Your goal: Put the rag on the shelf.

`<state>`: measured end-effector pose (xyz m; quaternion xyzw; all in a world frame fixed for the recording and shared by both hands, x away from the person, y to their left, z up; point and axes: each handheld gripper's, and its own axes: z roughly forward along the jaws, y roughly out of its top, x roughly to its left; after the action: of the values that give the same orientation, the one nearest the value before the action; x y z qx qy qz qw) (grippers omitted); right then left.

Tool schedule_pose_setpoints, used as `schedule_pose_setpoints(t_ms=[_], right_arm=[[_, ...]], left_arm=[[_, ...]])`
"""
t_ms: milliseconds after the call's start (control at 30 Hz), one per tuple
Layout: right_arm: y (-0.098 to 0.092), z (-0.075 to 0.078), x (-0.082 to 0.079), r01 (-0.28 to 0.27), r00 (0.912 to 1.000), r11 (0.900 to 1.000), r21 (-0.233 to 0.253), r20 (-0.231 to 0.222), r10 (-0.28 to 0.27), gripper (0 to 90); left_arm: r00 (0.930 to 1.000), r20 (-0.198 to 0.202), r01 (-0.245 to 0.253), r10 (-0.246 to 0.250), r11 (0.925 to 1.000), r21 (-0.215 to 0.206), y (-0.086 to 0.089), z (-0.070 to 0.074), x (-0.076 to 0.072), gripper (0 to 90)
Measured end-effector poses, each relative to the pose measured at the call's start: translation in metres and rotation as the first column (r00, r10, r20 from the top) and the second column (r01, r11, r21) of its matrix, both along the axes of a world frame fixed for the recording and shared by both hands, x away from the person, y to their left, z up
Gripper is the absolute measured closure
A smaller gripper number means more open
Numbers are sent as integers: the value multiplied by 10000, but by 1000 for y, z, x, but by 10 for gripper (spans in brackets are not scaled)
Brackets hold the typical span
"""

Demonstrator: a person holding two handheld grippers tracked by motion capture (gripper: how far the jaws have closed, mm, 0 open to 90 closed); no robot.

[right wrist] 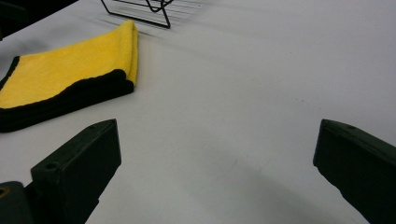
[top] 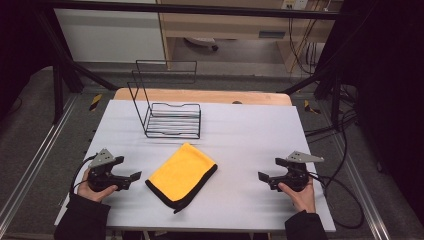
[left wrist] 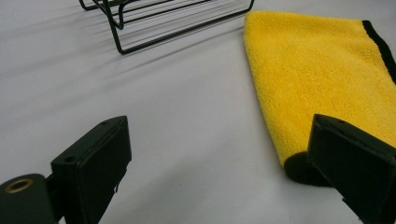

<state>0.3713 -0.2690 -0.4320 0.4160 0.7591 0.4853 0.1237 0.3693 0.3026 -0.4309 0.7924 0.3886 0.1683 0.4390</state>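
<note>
Rack (top: pixel 172 107) uprights plain from high view.

Folded cloth (top: pixel 181 174) on counter (top: pixel 250 130); wire rack (top: pixel 170 112) behind cloth; left gripper (top: pixel 129 181) left of cloth, right gripper (top: pixel 266 179) right.

high view: fixed overhead, person's side, facing forward and down on the whole white table (top: pixel 250 130), floor and frame beyond. left gripper view: low, close over the tabletop, looking between its own jaws toward the yellow cloth (left wrist: pixel 322 74) and wire rack (left wrist: pixel 154 18) base. right gripper view: equally low and close, facing across bare table toward the same cloth and rack from the opposite side. shared by all three: cloth, rack, white surface.
</note>
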Motion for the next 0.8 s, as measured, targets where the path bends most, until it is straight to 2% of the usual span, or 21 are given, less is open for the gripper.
schedule_pose_setpoints(t_ms=[400, 733, 800], right_arm=[[-1, 1, 0, -77, 9999, 10000, 37, -64, 77, 20], [2, 3, -1, -111, 9999, 9999, -123, 24, 111, 18], [4, 3, -1, -100, 9999, 9999, -98, -25, 100, 18]], left_arm=[[10000, 34, 25, -25, 9999, 125, -6, 2, -1, 64], [9999, -26, 128, -127, 9994, 332, -22, 5, -4, 63], [9997, -52, 220, -218, 9985, 493, -27, 6, -5, 63]])
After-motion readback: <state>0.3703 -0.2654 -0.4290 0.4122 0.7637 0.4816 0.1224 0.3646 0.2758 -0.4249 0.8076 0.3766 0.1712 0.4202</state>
